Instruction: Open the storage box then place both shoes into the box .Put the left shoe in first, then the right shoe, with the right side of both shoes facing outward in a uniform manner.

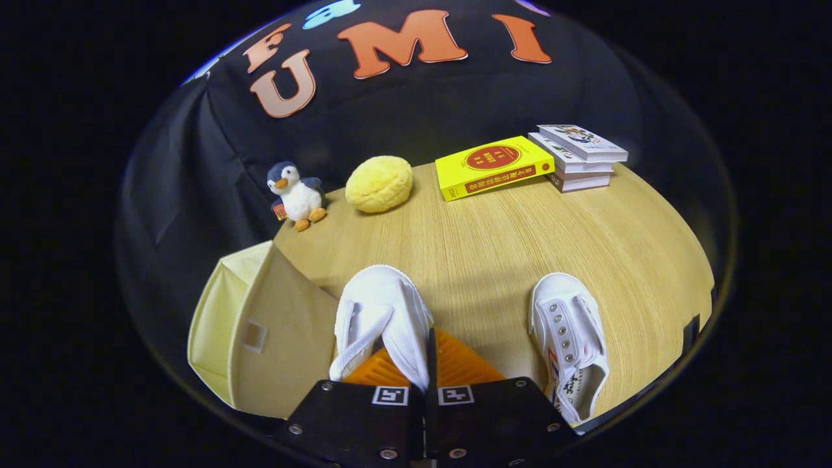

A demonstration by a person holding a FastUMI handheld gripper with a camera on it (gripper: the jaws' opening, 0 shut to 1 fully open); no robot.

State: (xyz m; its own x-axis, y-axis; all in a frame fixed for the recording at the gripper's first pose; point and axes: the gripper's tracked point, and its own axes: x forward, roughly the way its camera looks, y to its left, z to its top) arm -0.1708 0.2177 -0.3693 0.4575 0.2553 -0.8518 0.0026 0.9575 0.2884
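Observation:
My gripper [429,367] is shut on a white canvas shoe [380,312], and both fingers [465,365] pinch the shoe's upper edge between them. The shoe's toe points away from me, and it hangs next to the pale yellow fabric storage box [273,338], which stands just left of the fingers. I cannot tell whether the box's lid is open. A second white shoe [569,341] with metal eyelets lies on the wooden table [520,240] to the right of the fingers, toe pointing away.
Beyond the shoes at the back of the table are a penguin plush [296,195], a round yellow plush [379,184], a yellow book [492,167] and a small stack of books [580,158]. Black cloth walls the booth behind them.

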